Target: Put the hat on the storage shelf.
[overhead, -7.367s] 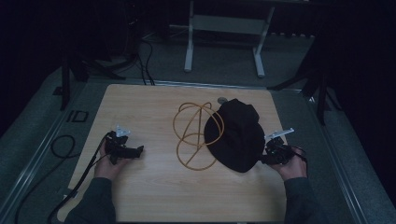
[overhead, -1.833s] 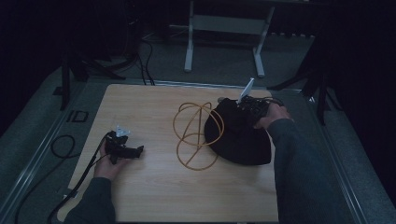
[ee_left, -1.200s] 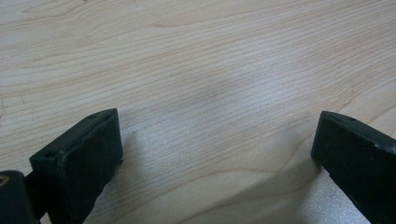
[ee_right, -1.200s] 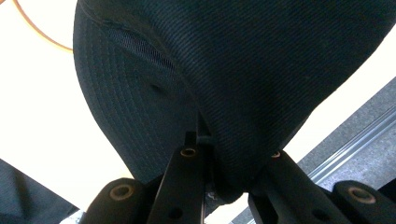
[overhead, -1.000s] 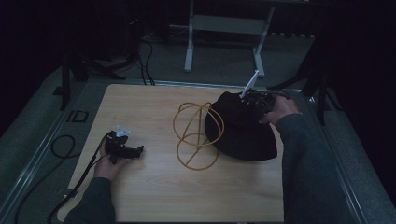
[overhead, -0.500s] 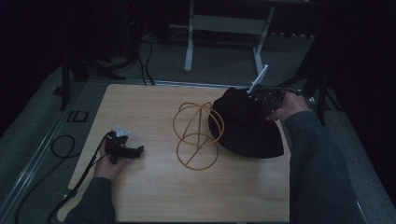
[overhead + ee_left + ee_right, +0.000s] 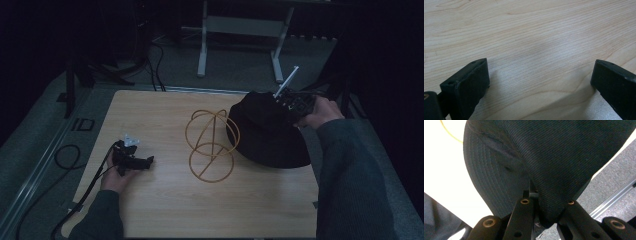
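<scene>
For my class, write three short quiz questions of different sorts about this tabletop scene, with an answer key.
1. True or false: the left gripper is shut on the wire stand.
2. What does the right gripper grip? A) black hat B) cable C) nothing
3. Fill in: the hat's brim lies on the wooden ____.

Key: 1 false, its jaws stand open over bare wood; 2 A; 3 table.

Matt woven-cloth hat, wood-grain table

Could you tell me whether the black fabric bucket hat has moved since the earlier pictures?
Yes. The black fabric bucket hat, pinched by the right gripper, has shifted right and toward the far edge, away from the tan wire stand, which stayed put.
</scene>
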Tool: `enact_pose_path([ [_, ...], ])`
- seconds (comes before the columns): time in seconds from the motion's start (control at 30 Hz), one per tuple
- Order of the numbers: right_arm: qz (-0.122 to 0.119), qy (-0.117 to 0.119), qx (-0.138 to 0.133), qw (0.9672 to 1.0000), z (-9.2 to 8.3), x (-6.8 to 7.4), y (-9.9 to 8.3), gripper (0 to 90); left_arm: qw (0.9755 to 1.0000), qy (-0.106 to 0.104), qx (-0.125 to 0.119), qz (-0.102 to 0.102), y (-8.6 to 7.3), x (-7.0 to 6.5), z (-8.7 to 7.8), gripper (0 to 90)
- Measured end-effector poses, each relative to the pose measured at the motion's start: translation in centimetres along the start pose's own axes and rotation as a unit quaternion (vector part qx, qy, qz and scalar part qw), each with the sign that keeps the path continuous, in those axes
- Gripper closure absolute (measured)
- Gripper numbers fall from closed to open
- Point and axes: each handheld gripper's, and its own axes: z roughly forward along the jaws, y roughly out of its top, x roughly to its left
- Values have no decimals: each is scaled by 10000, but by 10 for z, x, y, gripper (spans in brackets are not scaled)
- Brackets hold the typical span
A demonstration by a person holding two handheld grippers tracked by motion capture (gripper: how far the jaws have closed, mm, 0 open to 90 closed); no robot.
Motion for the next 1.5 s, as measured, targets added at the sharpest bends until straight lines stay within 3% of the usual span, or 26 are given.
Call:
enact_pose_path([
  [0.77, -137, 101, -385, 9991, -27, -14, -25, 865, 10000, -2, 4, 0, 0, 0, 0, 22],
  [1.5, -213, 130, -639, 9976, -47, -16, -35, 866, 10000, -1, 5, 0, 0, 0, 0, 22],
])
